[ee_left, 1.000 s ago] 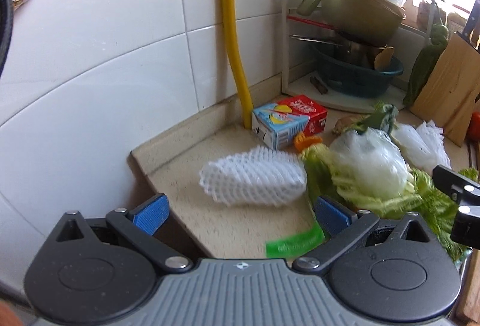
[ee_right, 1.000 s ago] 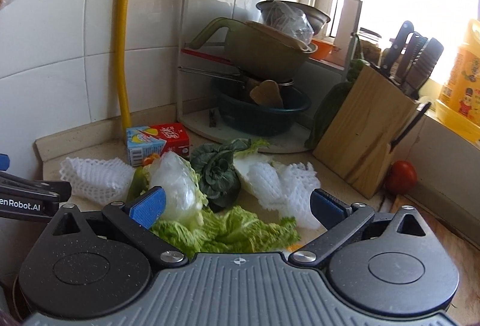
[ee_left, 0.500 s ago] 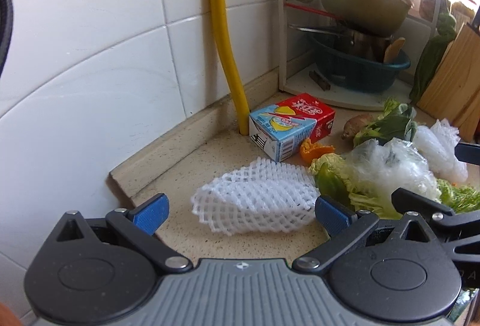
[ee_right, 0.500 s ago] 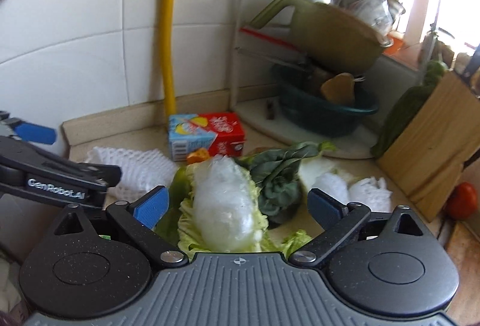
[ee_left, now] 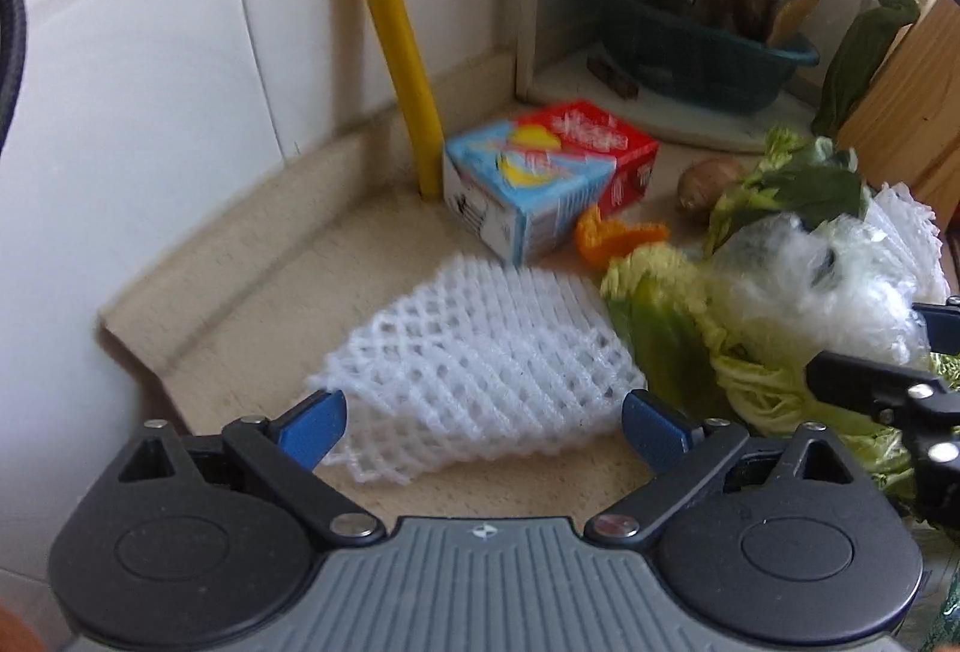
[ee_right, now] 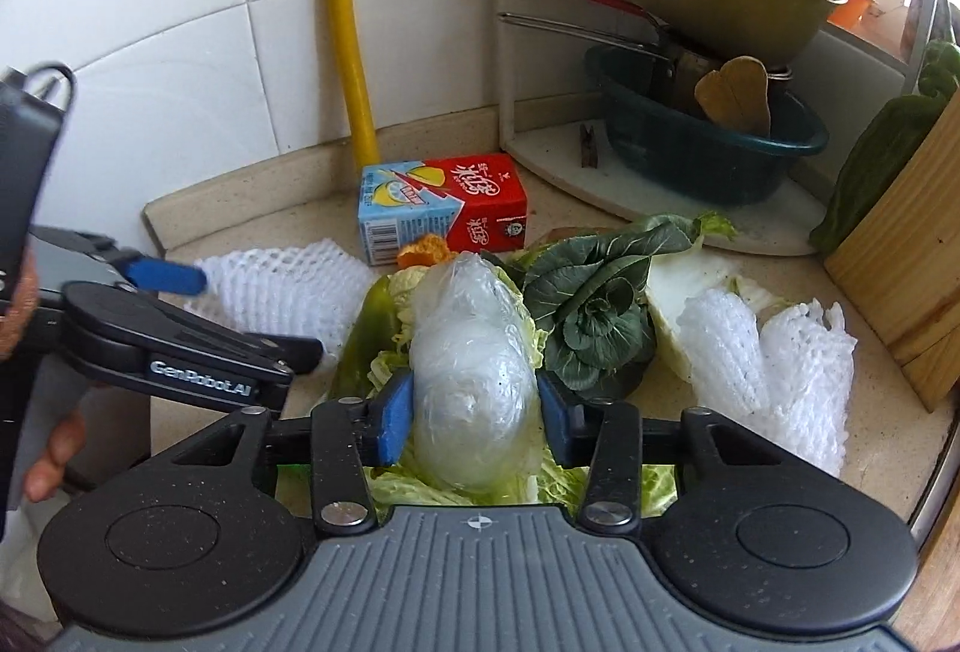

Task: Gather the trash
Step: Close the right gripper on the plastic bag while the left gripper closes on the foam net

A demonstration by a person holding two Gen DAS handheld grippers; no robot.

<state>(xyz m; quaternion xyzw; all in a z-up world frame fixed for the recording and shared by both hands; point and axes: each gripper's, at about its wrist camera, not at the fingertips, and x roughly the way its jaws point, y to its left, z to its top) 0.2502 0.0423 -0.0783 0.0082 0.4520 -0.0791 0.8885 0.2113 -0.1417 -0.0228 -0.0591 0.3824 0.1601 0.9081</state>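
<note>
Right wrist view: plastic wad [ee_right: 471,352] centre frame, on cabbage leaves [ee_right: 384,352]; foam net [ee_right: 288,292] to its left; carton [ee_right: 444,208] above it; second foam net [ee_right: 774,358] lower right; basin [ee_right: 708,141] on rack shelf [ee_right: 660,196] upper right; knife block [ee_right: 906,244] right edge.

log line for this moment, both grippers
left gripper: open, around foam net | right gripper: shut on plastic wrap wad | cabbage leaves: beneath wad
</note>
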